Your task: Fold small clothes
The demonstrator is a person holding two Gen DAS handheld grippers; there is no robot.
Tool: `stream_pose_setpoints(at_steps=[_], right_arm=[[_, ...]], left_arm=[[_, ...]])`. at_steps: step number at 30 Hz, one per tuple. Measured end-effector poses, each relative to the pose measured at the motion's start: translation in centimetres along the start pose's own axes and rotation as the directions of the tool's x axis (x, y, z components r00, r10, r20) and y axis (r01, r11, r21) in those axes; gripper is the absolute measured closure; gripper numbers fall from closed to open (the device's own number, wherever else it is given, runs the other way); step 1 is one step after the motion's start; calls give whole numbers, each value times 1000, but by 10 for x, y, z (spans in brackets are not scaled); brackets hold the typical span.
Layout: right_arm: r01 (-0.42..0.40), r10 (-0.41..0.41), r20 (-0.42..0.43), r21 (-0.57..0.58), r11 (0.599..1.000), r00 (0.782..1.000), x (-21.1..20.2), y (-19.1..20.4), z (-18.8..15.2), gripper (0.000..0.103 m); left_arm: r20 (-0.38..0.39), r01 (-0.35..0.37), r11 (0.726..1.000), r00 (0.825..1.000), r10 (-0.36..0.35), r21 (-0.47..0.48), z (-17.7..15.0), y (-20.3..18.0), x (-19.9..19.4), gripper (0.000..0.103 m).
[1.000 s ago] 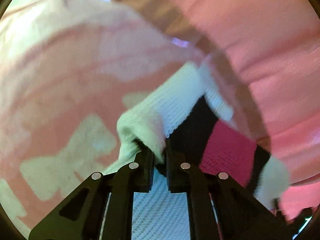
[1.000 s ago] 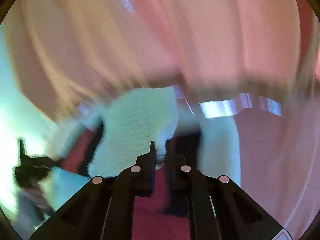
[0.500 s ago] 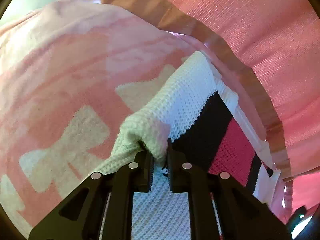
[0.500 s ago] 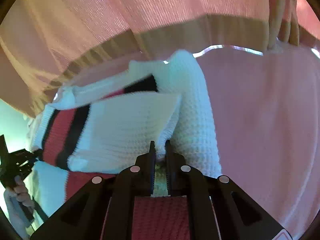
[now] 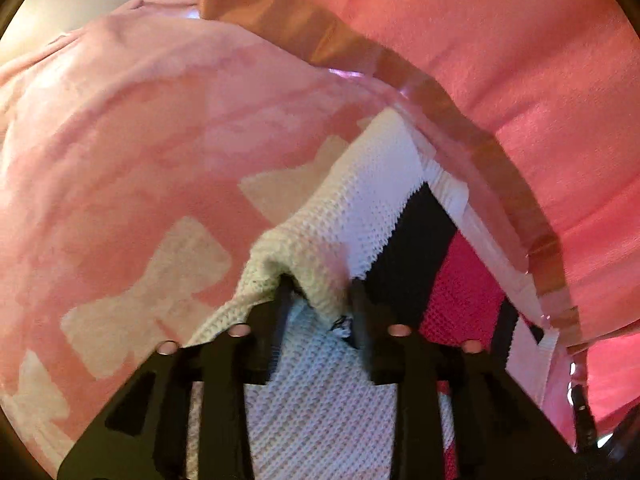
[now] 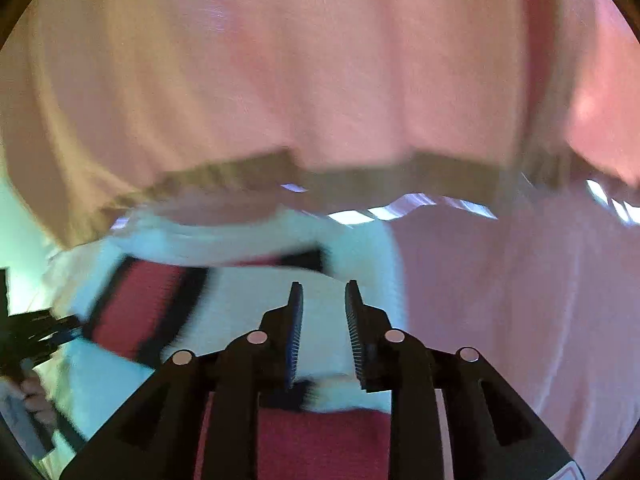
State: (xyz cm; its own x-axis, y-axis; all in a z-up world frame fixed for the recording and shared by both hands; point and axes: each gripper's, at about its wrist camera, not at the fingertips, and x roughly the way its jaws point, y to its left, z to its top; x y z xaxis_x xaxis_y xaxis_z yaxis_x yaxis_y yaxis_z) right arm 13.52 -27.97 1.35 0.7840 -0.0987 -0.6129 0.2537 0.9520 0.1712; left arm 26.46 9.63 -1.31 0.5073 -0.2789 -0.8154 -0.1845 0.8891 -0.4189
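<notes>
Easing the left tongs (image 5: 320,292) apart just now, leaving a raised ridge of the striped knit sweater (image 5: 384,200) standing loose in the gap, no longer squeezed as it was half a second ago. Spreading the right tongs (image 6: 324,292) as well, with nothing between the jaws now; hovering clear above the folded white panel instead of pinching its corner as before. Blurring badly in the right wrist view, so not telling the exact edges of the fold.

Judging from both grips letting go together: finishing one fold, setting the doubled-over white part down onto the red and black stripes. Probably needing a further fold or a smoothing pass, since the ridge at the left tongs is sitting up rather than flat.

Lying just beyond the tongs, spreading across the pink blanket with pale bow shapes (image 5: 160,160), touching it all along its near edge. Showing a hand (image 6: 36,400) at the left rim of the right wrist view, gripping the other tool's handle.

Hanging farther back, a pink cloth with a brownish hem (image 5: 500,60), covering the sweater's far edge.

Seeing no basket, box or drawer anywhere; nothing to report as held inside anything.
</notes>
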Motion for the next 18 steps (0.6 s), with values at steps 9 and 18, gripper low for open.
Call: stream_pose_setpoints(at_steps=[9, 18], right_arm=[[-318, 272, -240, -183, 930, 932, 93, 164, 16, 67], [-253, 156, -294, -329, 910, 943, 185, 233, 16, 83]], left_arm=[[-19, 3, 999, 1000, -4, -53, 0, 16, 8, 69], [-49, 18, 995, 999, -23, -98, 2, 25, 12, 69]])
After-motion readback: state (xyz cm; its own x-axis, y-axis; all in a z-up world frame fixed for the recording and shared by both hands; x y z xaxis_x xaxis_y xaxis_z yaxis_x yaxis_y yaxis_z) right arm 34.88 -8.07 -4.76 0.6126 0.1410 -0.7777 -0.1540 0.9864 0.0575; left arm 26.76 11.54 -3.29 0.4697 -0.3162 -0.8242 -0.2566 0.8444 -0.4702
